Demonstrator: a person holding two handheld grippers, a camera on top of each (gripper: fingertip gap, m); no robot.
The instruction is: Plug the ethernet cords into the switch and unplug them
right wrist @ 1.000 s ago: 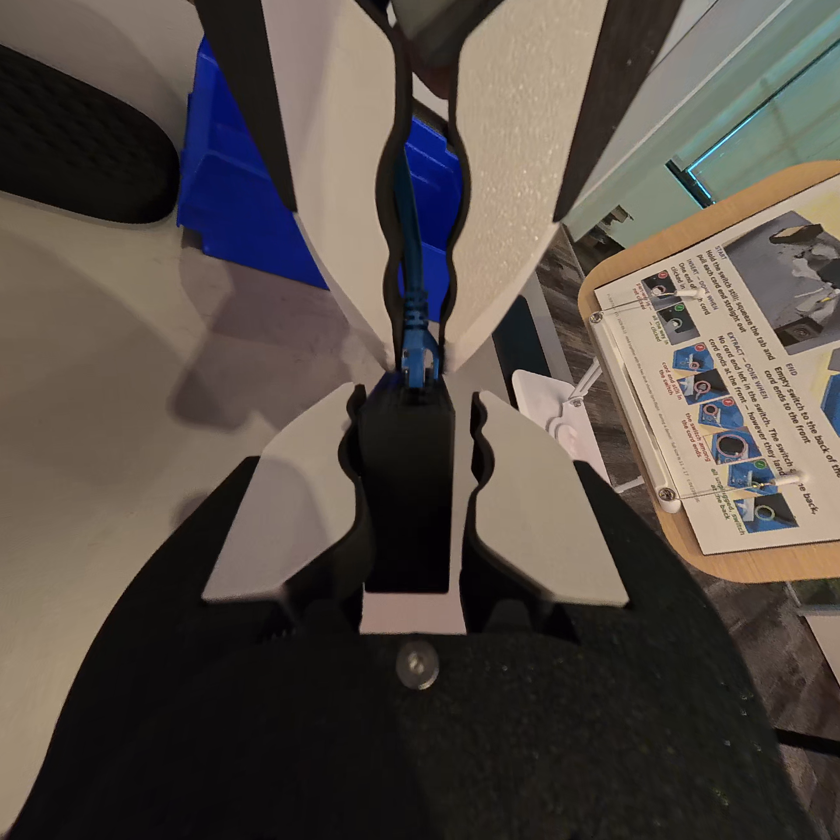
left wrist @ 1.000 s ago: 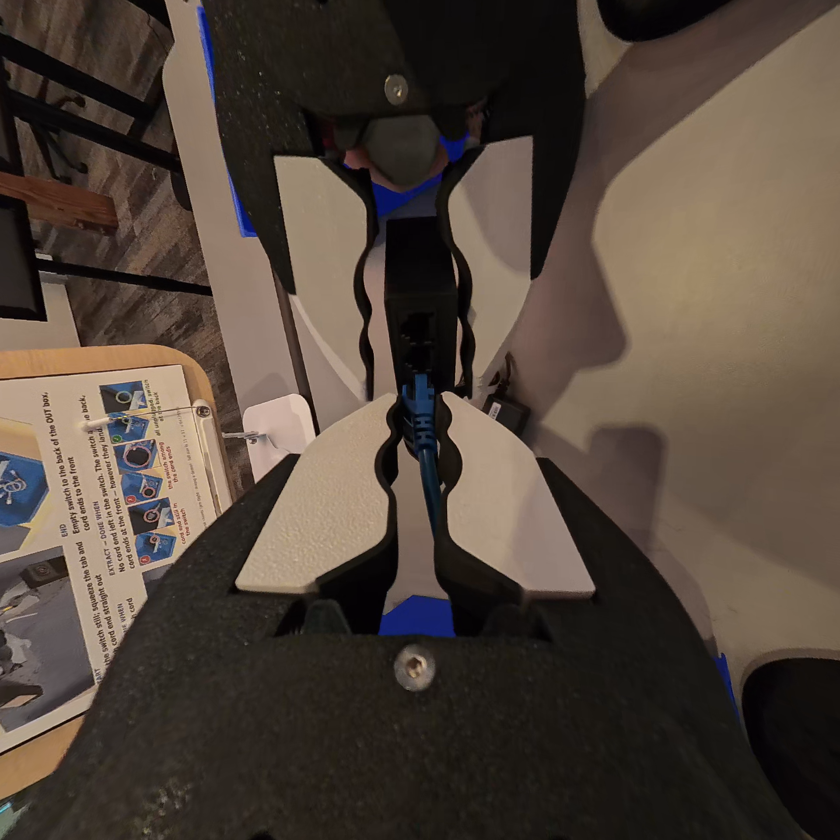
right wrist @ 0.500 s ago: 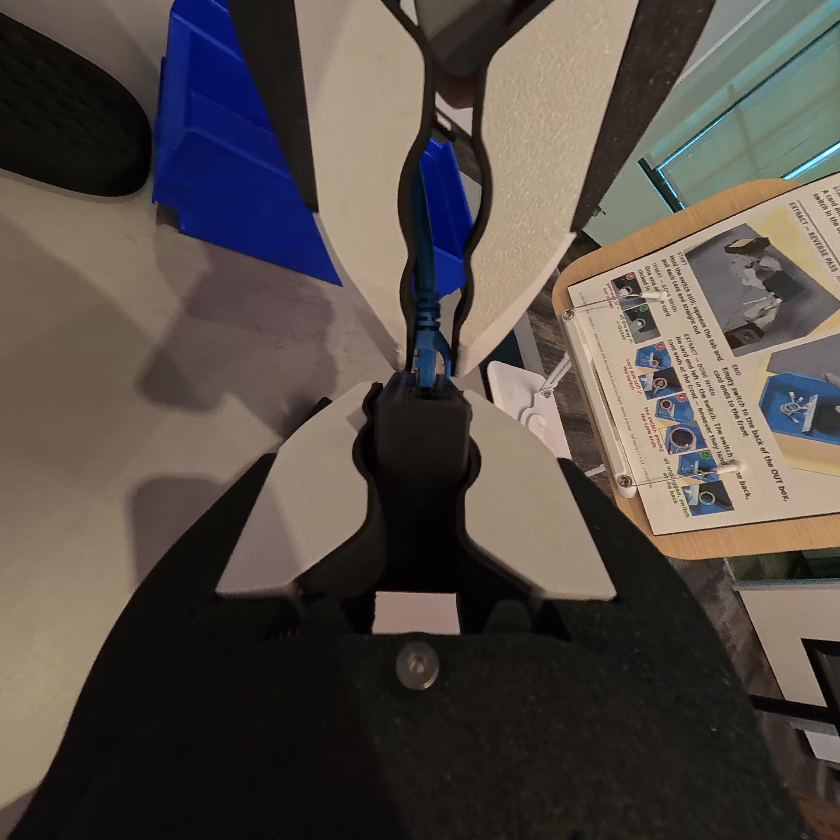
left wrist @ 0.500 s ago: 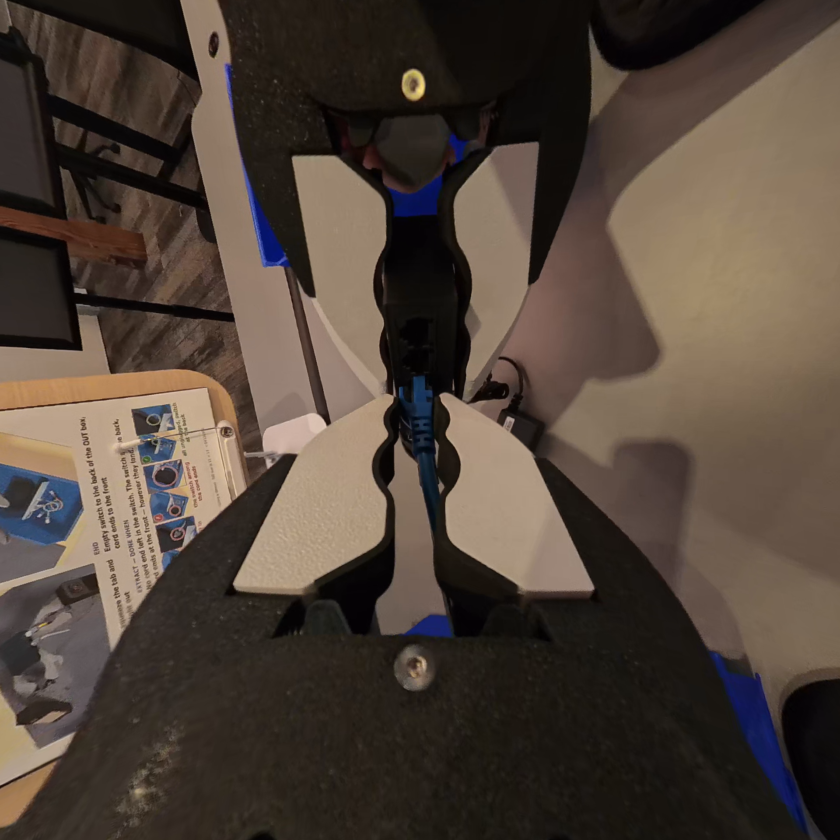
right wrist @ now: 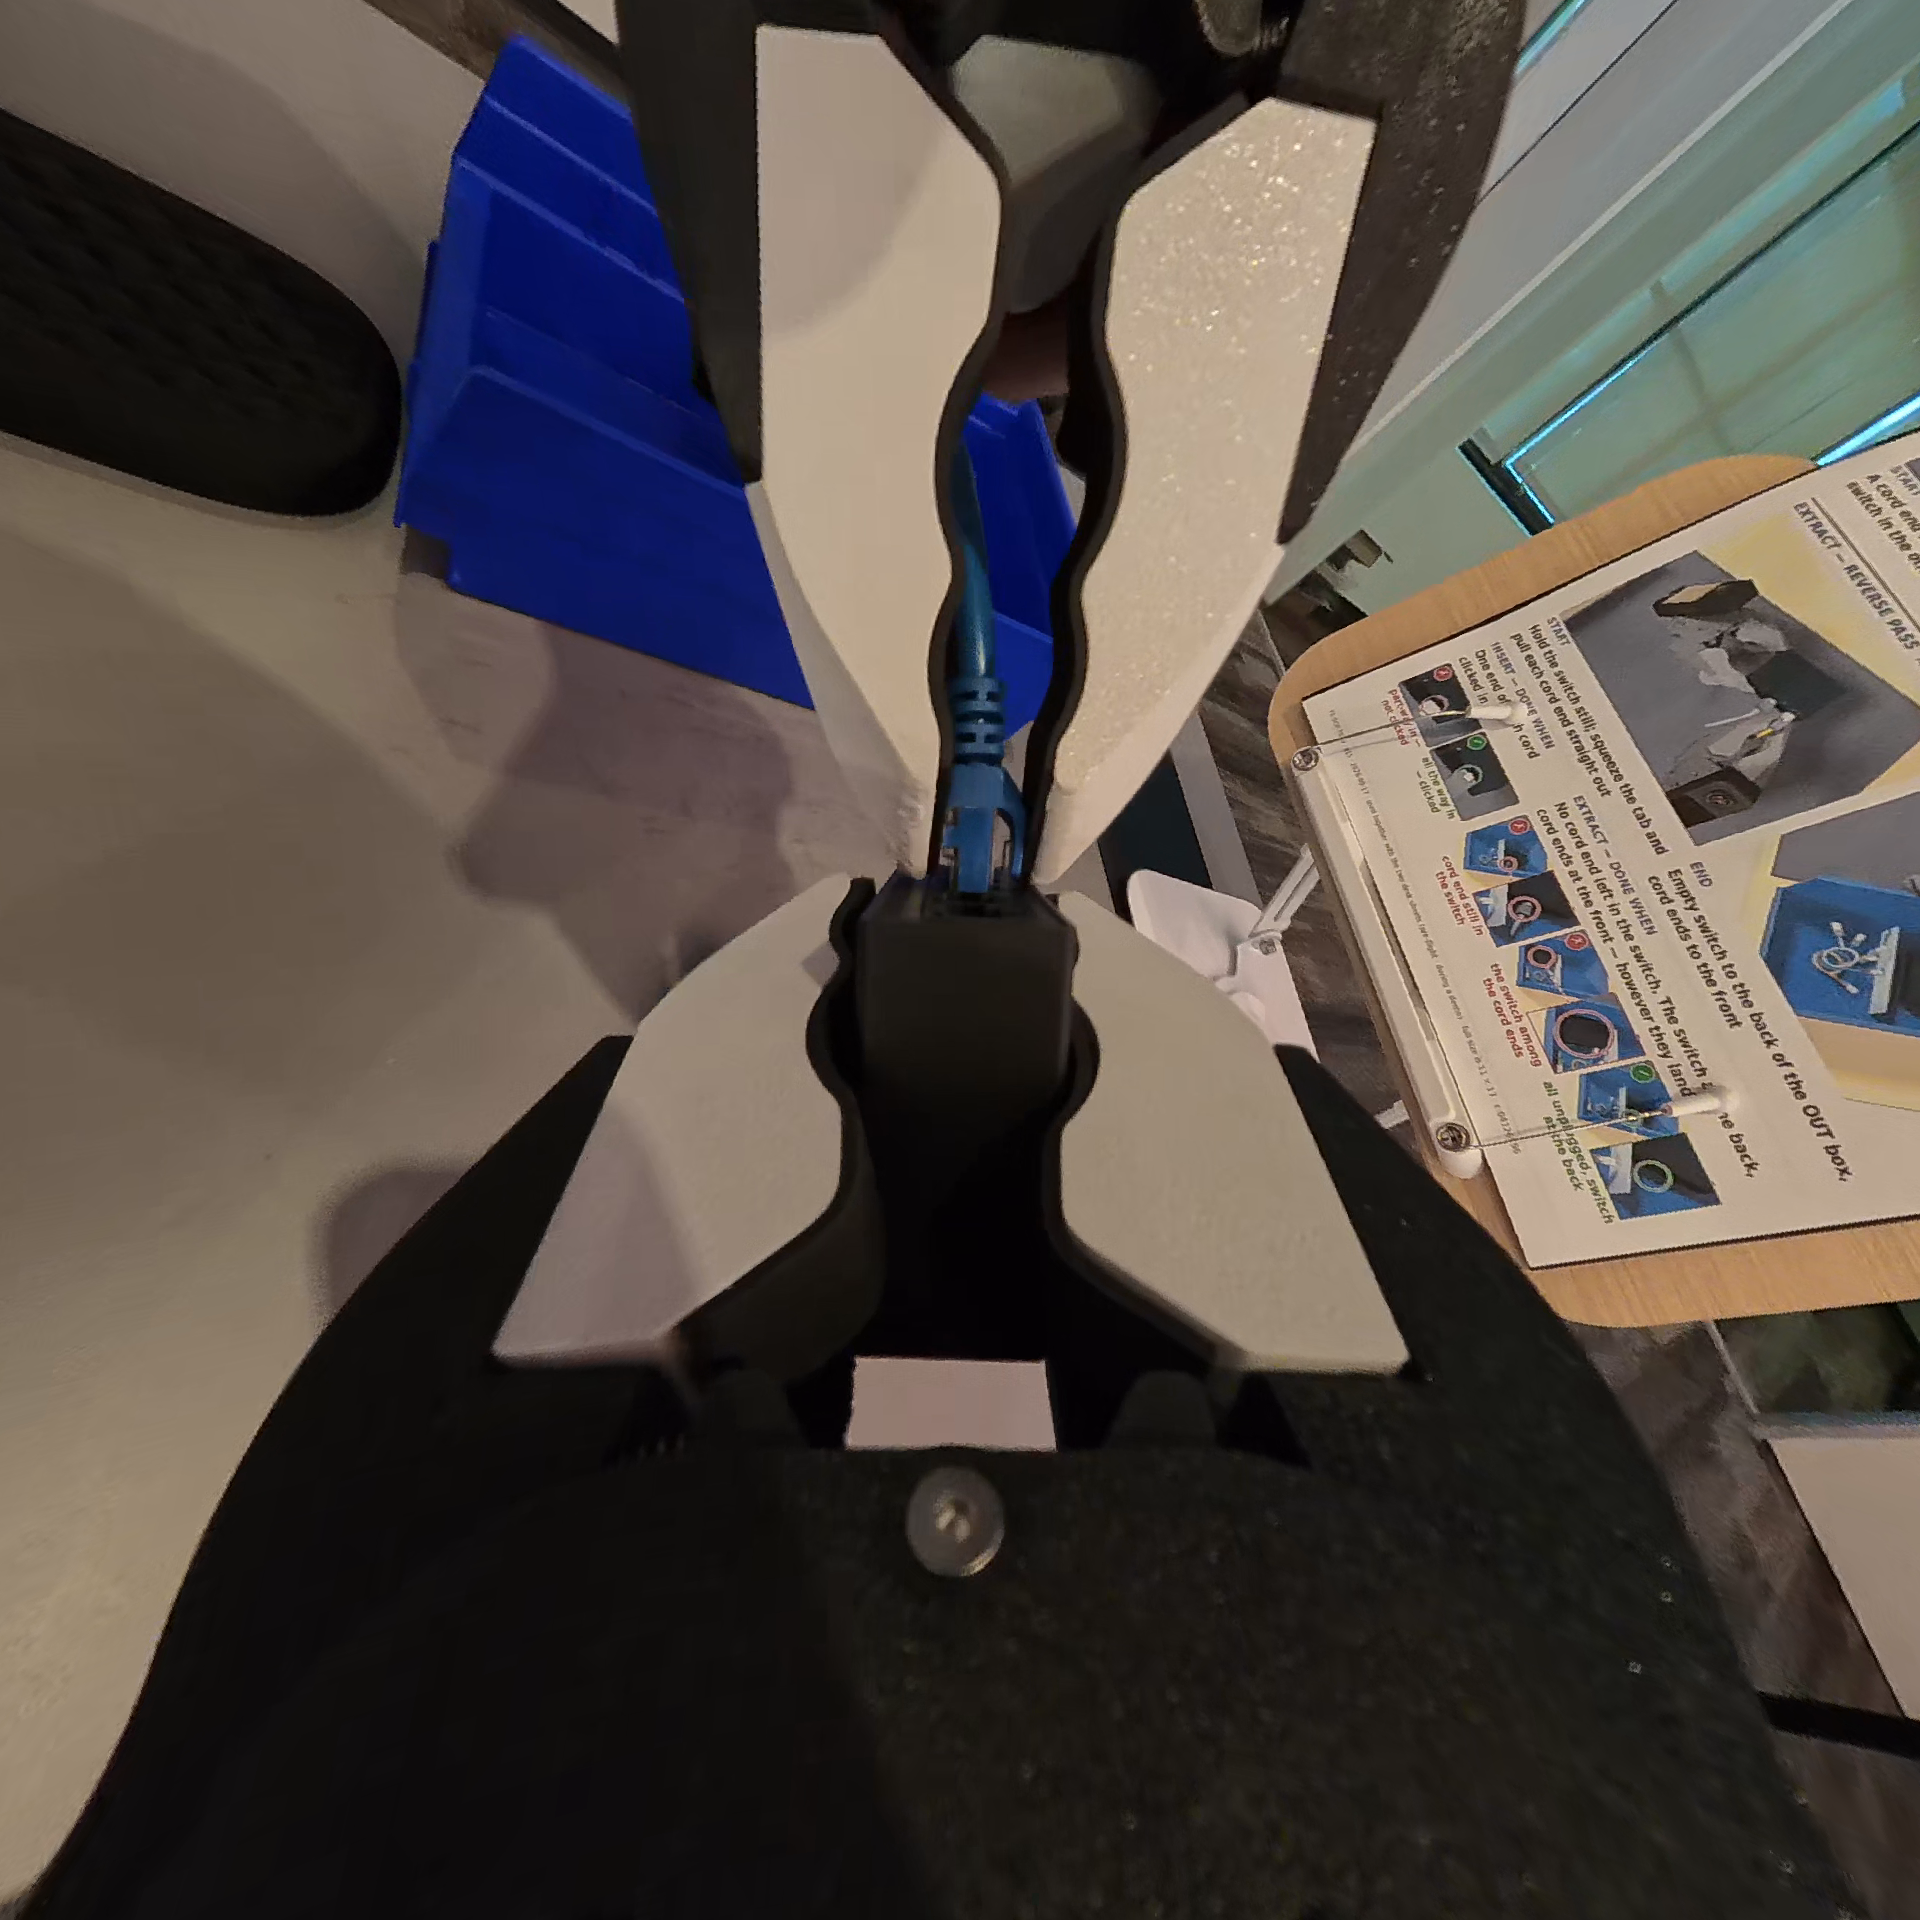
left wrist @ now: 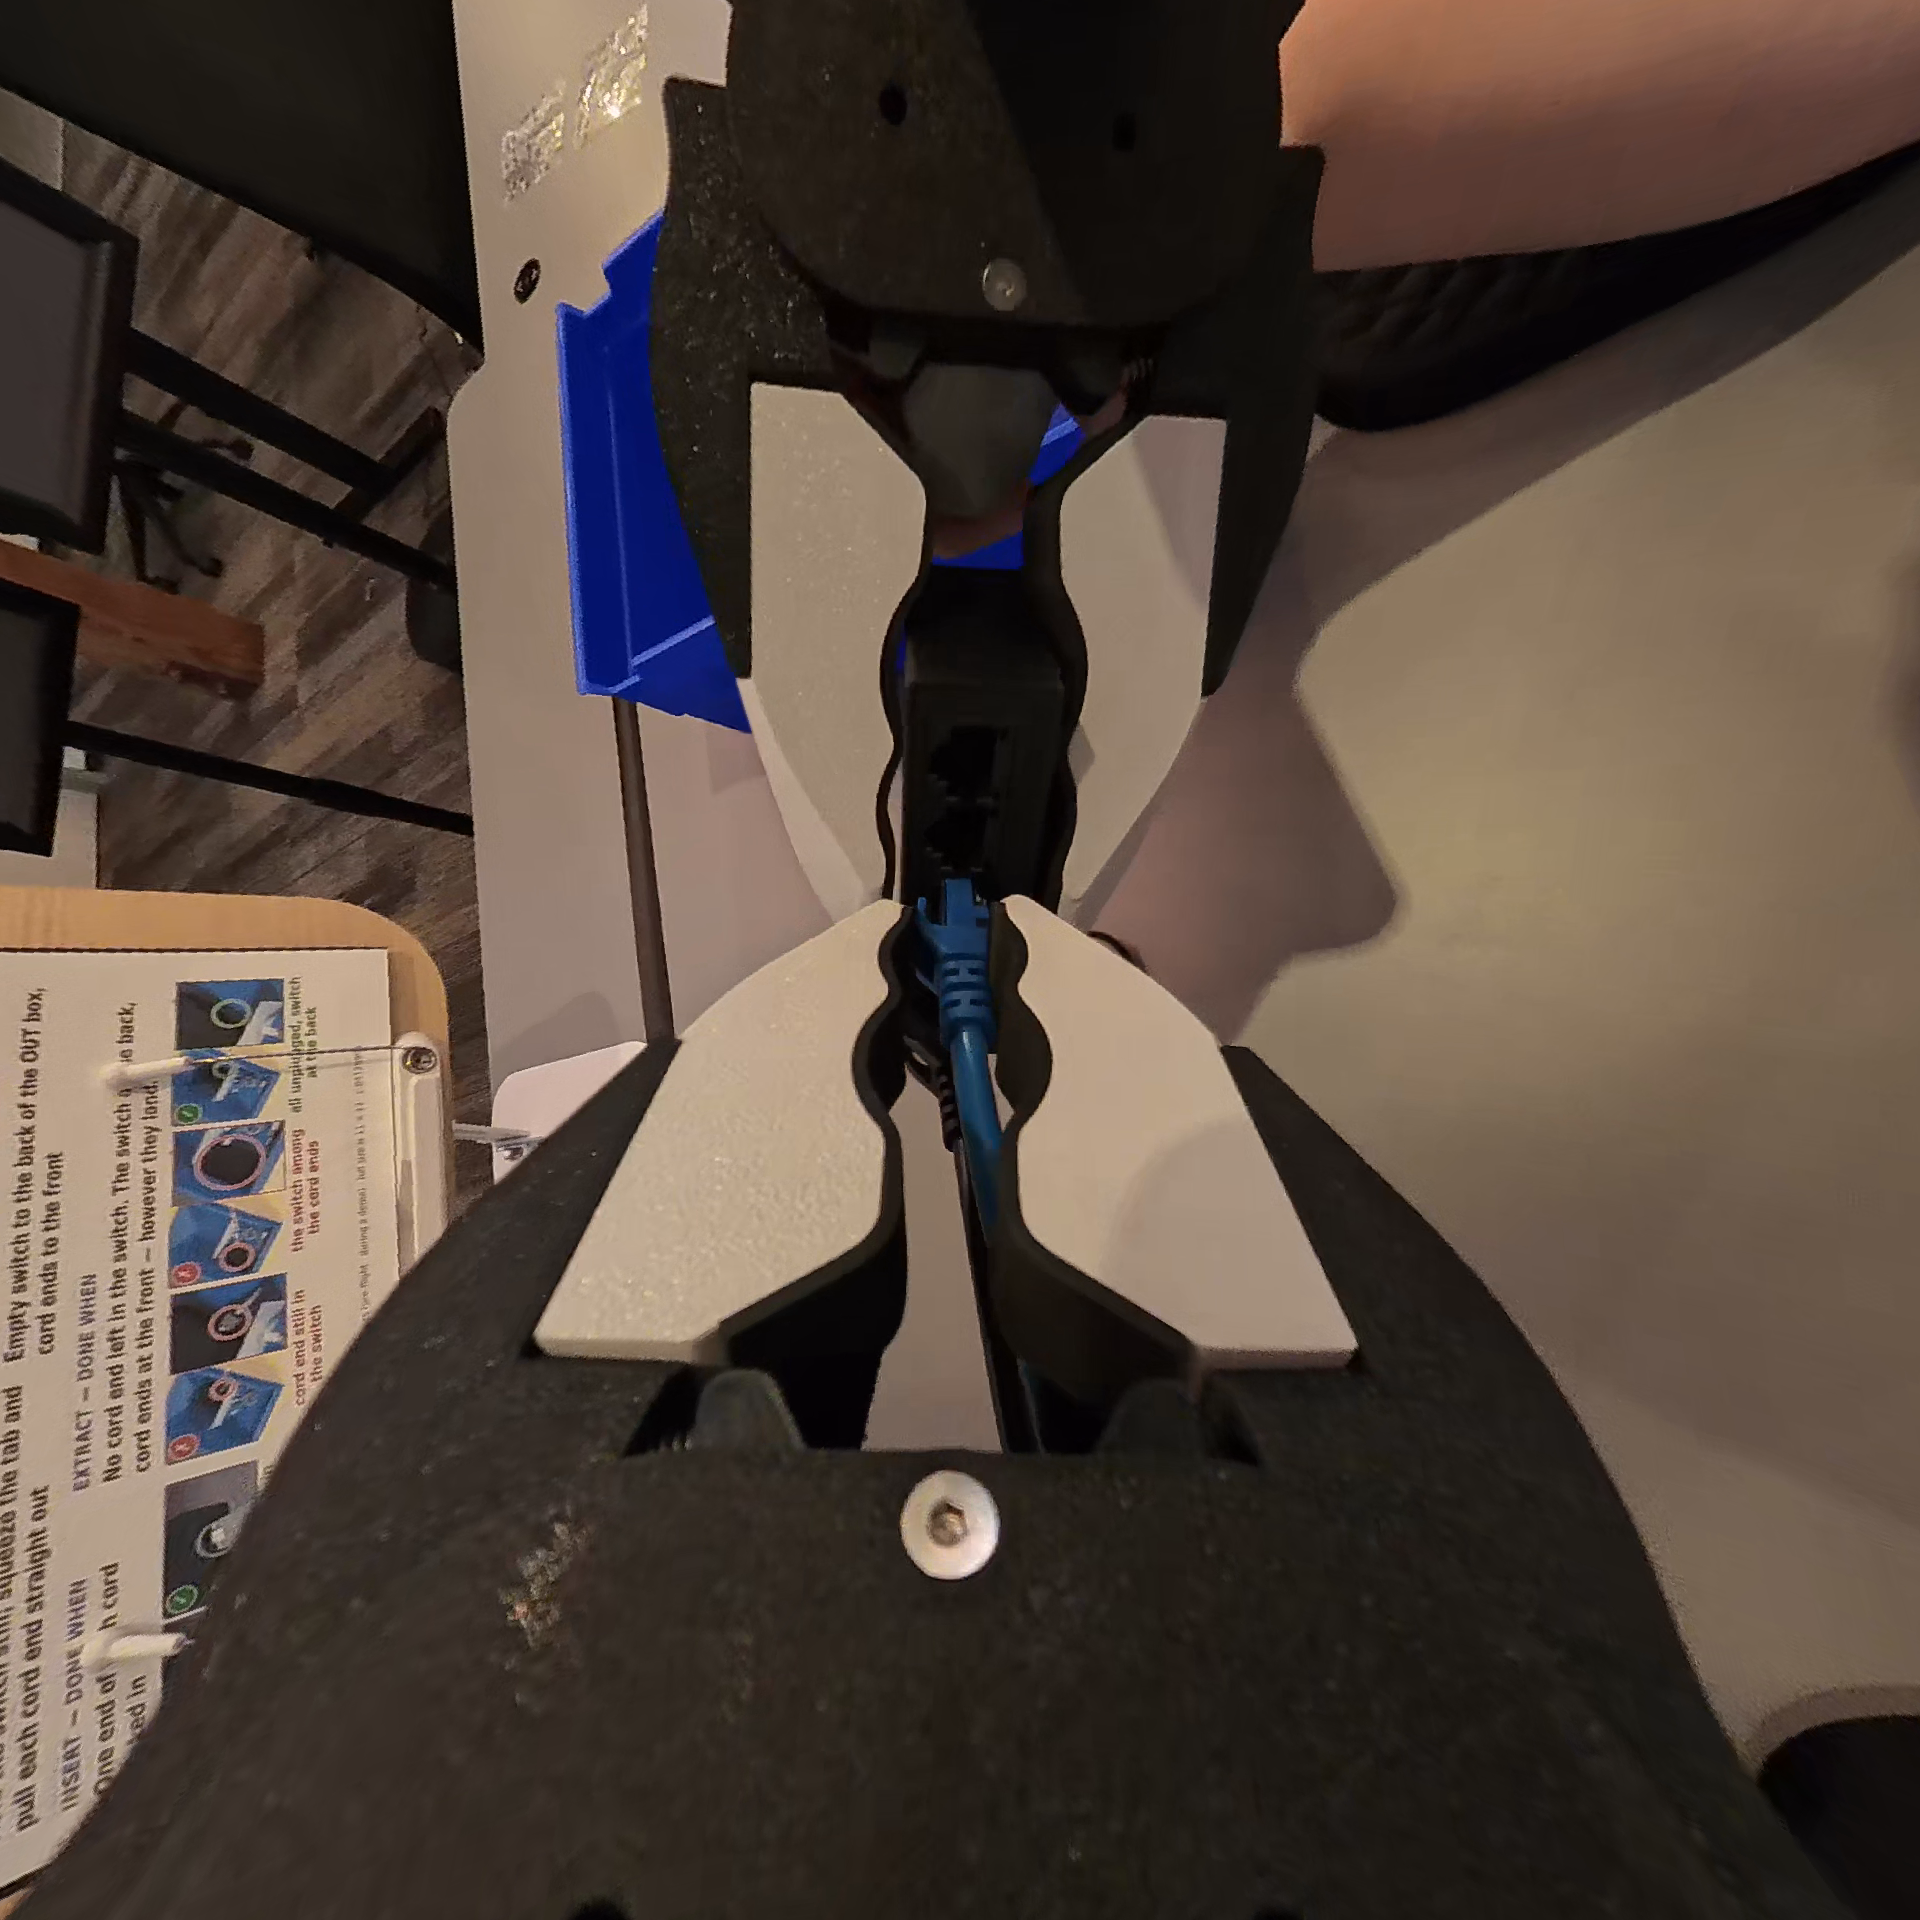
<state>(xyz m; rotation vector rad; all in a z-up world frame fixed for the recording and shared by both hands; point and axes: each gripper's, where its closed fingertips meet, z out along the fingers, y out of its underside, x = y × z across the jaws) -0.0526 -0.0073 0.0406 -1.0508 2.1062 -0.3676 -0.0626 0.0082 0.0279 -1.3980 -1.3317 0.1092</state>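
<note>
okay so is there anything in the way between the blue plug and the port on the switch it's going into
Nothing visible does. The blue plug, clamped in the left gripper, sits with its tip right at the lowest port of the black switch, which the right gripper holds. The two ports above it look empty.

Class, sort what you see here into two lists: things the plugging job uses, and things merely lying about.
In use:
- black switch, held by the right gripper
- blue ethernet cord, its plug clamped by the left gripper at a switch port

Lying about:
- blue bin
- instruction sheet
- white table
</note>
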